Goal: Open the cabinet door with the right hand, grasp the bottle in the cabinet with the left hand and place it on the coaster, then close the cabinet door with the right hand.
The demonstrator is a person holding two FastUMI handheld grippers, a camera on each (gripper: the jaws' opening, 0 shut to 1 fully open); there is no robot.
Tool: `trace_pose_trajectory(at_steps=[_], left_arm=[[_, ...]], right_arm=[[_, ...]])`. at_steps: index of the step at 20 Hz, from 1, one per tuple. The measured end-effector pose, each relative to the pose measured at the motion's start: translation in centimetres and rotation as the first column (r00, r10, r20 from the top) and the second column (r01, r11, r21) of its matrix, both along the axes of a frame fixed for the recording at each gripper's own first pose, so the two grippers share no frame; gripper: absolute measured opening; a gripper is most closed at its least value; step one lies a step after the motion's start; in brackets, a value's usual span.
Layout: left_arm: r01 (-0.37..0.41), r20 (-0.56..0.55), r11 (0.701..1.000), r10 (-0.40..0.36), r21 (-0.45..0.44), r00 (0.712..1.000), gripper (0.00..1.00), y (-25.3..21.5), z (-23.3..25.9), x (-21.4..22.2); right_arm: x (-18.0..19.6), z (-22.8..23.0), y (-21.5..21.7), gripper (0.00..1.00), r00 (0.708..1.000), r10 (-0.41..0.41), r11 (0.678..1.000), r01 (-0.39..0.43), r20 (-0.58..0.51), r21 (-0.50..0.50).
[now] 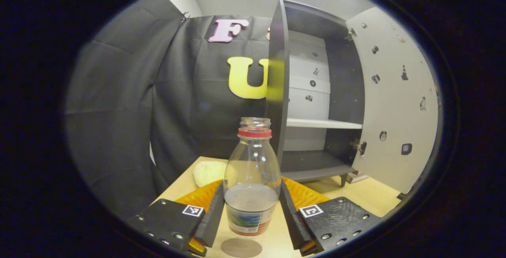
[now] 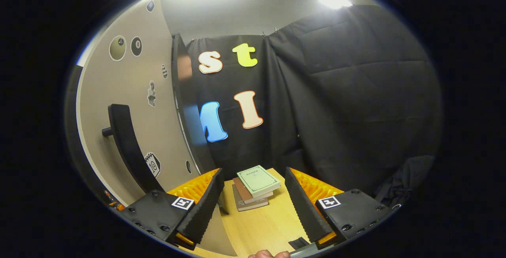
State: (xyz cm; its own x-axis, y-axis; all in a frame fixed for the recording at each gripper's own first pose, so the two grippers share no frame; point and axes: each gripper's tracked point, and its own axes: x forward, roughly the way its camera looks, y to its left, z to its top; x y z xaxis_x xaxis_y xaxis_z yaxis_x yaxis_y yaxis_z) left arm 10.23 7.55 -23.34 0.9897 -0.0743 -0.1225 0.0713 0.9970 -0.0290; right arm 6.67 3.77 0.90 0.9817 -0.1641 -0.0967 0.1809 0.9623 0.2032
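Standing between left gripper [image 1: 252, 206] fingers: bottle [image 1: 252, 175]

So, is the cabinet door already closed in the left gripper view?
No, the cabinet door stands swung wide open, showing the shelf inside the cabinet.

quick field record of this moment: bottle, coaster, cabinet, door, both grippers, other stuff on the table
bottle: upright between left gripper fingers, both pressing its sides, neck open, no cap on it
coaster: on the table, just below the bottle's base; contact unclear
cabinet: shelves bare
door: swung open
right gripper: open, holding nothing, beside the door handle
books: stacked on the table
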Motion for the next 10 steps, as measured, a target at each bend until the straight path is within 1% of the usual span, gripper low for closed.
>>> trace_pose_trajectory(at_steps=[4, 5, 8, 9, 10], left_arm=[[-0.026, -0.034, 1.0, 0.026, 0.01, 0.999, 0.73, 1.3, -4.1, -0.7], [-0.029, -0.033, 1.0, 0.03, 0.007, 0.999, 0.7, 1.4, -4.8, -0.9], [-0.033, -0.033, 0.999, 0.033, 0.013, 0.999, 0.7, 1.7, -6.7, -0.8], [-0.032, -0.035, 0.999, 0.033, 0.017, 0.999, 0.73, 1.7, -7.3, -0.8], [-0.026, -0.039, 0.999, 0.027, 0.024, 0.999, 0.73, 1.6, -7.9, -0.7]], right_arm=[[-1.2, -1.7, 1.0, 0.98, 0.999, 0.008, 1.0, -0.009, -0.043, -0.016], [-1.5, -2.0, 1.2, 0.98, 0.998, 0.008, 1.0, -0.01, -0.055, -0.023], [-2.3, -2.2, 1.3, 0.98, 0.998, -0.007, 1.0, 0.005, -0.064, -0.024], [-2.6, -2.3, 1.2, 0.98, 0.998, -0.012, 1.0, 0.011, -0.064, -0.019], [-2.8, -2.4, 1.2, 0.98, 0.998, -0.017, 1.0, 0.016, -0.064, -0.016]])
